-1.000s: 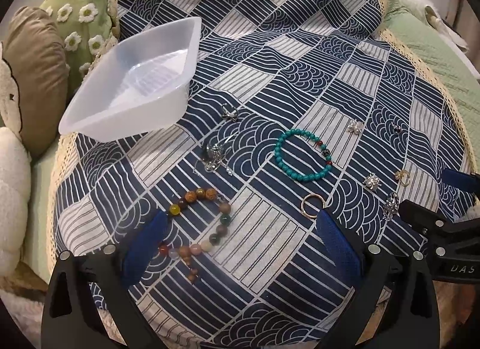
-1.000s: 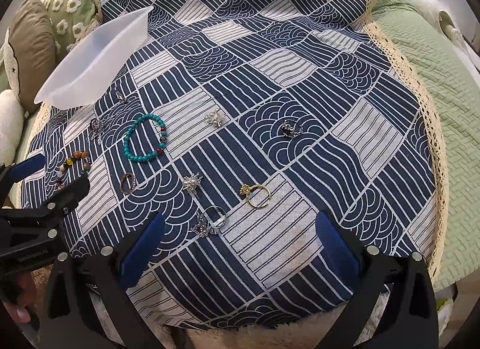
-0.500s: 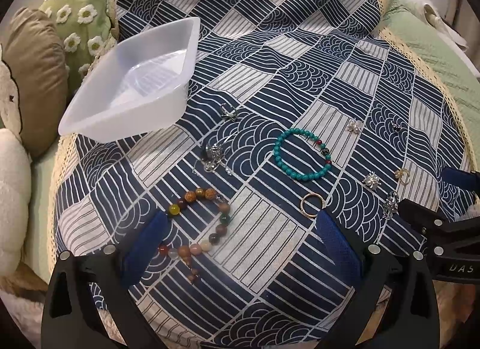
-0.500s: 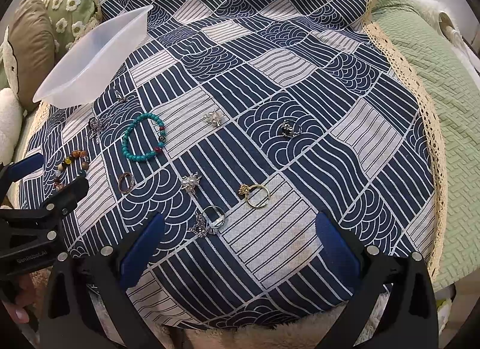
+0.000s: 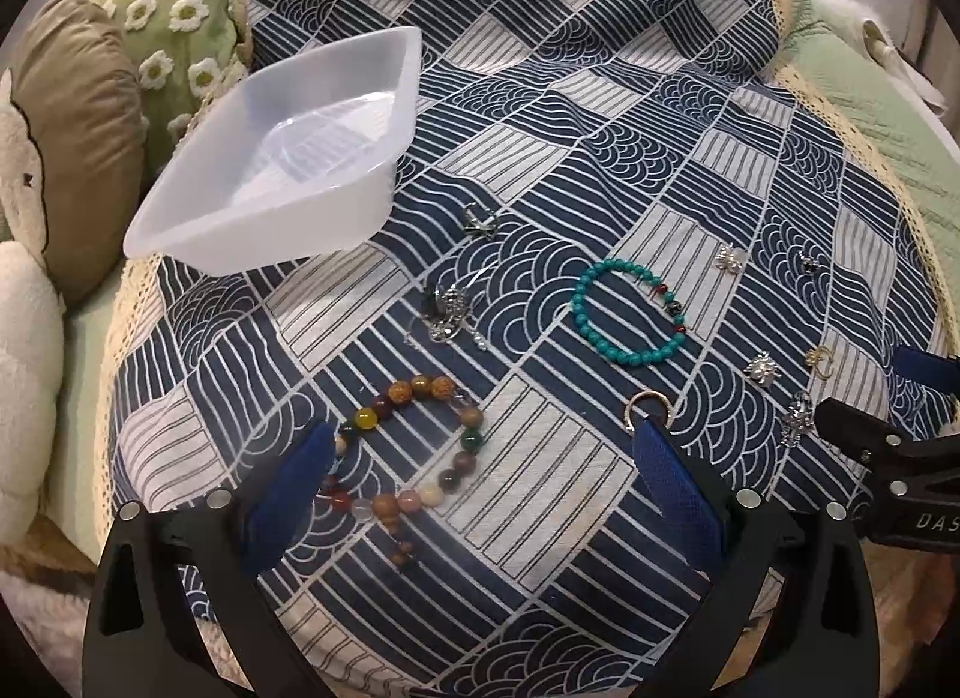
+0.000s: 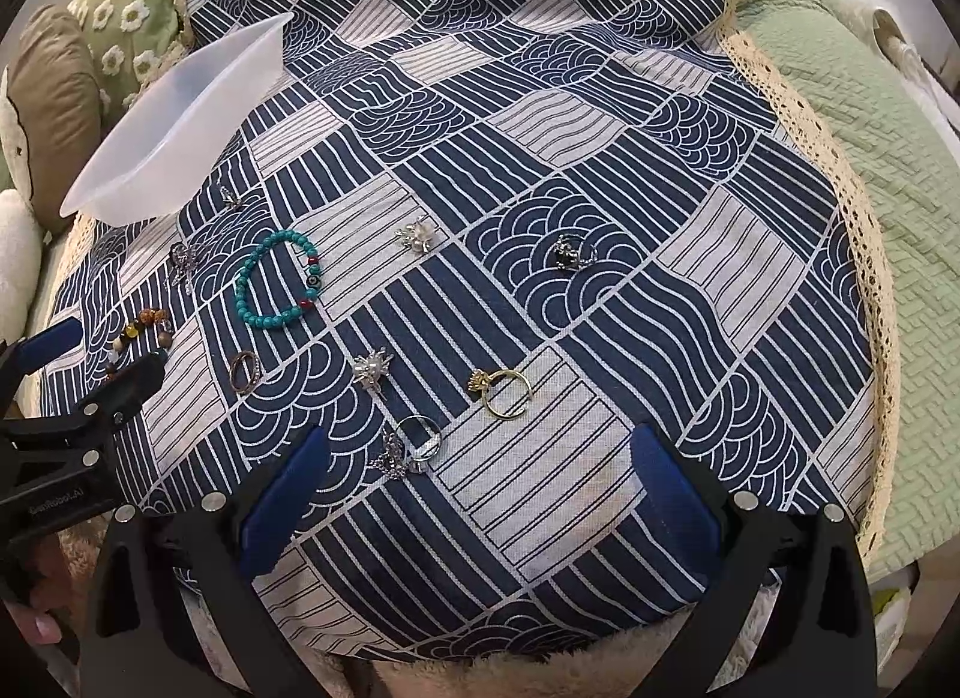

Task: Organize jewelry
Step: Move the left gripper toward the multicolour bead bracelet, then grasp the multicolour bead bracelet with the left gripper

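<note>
In your left wrist view, your left tongs [image 5: 480,476] stand spread wide with nothing between them, low over the patterned cloth [image 5: 600,98]. The multicoloured bead bracelet [image 5: 414,446] lies between the blue pads, its near-left beads touching or just beside the left pad [image 5: 288,494]. A small gold ring [image 5: 647,407] sits at the tip of the right pad. The turquoise bracelet [image 5: 627,311] lies farther out, and the clear plastic tray [image 5: 270,218] rests at the far left with nothing in it.

In your right wrist view, your right tongs [image 6: 480,482] are likewise spread wide and grip nothing. A silver ring with a charm [image 6: 411,446] lies just beside the left pad, and a gold ring [image 6: 504,392] lies just beyond it.
</note>
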`<action>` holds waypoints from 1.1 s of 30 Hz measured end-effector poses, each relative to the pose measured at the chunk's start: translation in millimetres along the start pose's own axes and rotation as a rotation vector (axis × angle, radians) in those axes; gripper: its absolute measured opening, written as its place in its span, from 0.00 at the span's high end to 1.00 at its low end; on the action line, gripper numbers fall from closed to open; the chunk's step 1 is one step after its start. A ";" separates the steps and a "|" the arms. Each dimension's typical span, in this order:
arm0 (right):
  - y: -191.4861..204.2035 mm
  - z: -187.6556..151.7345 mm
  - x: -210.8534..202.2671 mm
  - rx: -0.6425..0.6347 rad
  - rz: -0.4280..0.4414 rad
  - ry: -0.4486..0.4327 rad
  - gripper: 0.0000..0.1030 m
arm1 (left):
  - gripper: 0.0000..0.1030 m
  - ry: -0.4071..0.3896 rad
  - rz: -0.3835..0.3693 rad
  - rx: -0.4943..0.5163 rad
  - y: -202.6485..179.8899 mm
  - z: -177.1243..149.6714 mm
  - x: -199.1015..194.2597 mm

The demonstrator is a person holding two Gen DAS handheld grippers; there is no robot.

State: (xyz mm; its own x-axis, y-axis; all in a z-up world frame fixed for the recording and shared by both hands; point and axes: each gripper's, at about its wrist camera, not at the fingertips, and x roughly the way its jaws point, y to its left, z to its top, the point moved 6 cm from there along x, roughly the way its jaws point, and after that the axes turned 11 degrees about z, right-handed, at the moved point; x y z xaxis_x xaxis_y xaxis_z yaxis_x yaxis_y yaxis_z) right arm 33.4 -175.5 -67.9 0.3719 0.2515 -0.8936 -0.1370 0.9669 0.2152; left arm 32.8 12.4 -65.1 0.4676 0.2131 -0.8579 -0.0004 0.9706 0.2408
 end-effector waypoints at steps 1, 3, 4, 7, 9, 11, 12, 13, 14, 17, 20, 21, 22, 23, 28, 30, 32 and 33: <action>0.6 0.4 0.0 -0.002 -0.001 -0.003 0.05 | 0.07 0.004 0.001 0.000 0.5 -0.3 1.3; 1.5 1.3 0.4 -0.002 0.002 -0.006 0.05 | 0.07 0.011 0.002 0.000 1.0 -1.1 3.2; 1.4 1.7 0.5 0.000 0.006 -0.006 0.05 | 0.07 0.016 0.002 -0.002 1.3 -1.2 4.1; -0.2 3.2 1.8 0.018 0.020 -0.001 0.05 | 0.07 0.039 -0.020 -0.006 1.6 -3.7 8.3; -2.5 4.4 1.2 0.032 0.026 -0.005 0.05 | 0.07 0.042 -0.017 -0.009 3.7 -4.5 10.1; -3.8 5.4 1.4 0.044 0.038 -0.005 0.05 | 0.07 0.038 0.007 -0.012 7.6 -3.6 11.8; -4.4 5.7 2.2 0.051 0.047 -0.001 0.05 | 0.07 0.037 0.016 -0.013 9.4 -3.0 12.6; -4.8 5.7 2.8 0.057 0.055 0.002 0.05 | 0.07 0.039 0.020 -0.013 10.8 -2.2 13.6; -5.3 6.2 3.6 0.063 0.068 0.006 0.05 | 0.07 0.043 0.019 -0.013 11.9 -1.5 14.5; -11.5 13.0 3.8 0.079 0.058 0.000 0.05 | 0.07 0.054 0.039 -0.018 18.7 2.4 18.8; -21.6 20.6 7.0 0.104 0.039 0.007 0.05 | 0.07 0.054 0.028 -0.042 25.7 7.2 22.3; -24.5 22.0 7.9 0.112 0.038 0.010 0.05 | 0.07 0.058 0.016 -0.056 28.2 8.6 24.8; -26.7 23.2 8.9 0.115 0.033 0.013 0.05 | 0.07 0.067 0.018 -0.066 30.2 9.4 27.5; -27.9 24.7 11.6 0.115 0.030 0.020 0.05 | 0.07 0.083 0.029 -0.078 33.8 10.2 32.4; -30.0 28.0 27.6 0.111 0.023 0.074 0.16 | 0.09 0.140 0.023 -0.110 38.9 9.9 49.0; -32.5 28.0 33.7 0.122 0.015 0.095 0.22 | 0.09 0.135 0.064 -0.107 41.1 11.6 52.0; -31.7 28.4 35.6 0.114 0.008 0.093 0.25 | 0.09 0.142 0.075 -0.108 41.8 13.2 55.7; -30.1 27.9 35.8 0.107 0.005 0.091 0.25 | 0.09 0.144 0.073 -0.113 42.7 13.9 57.4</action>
State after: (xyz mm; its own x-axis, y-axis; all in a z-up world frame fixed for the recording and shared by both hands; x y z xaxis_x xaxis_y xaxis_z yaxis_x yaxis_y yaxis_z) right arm 76.5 -194.4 -95.4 0.2861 0.2557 -0.9235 -0.0383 0.9660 0.2556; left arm 71.9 64.6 -97.7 0.3312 0.2896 -0.8980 -0.1332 0.9566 0.2593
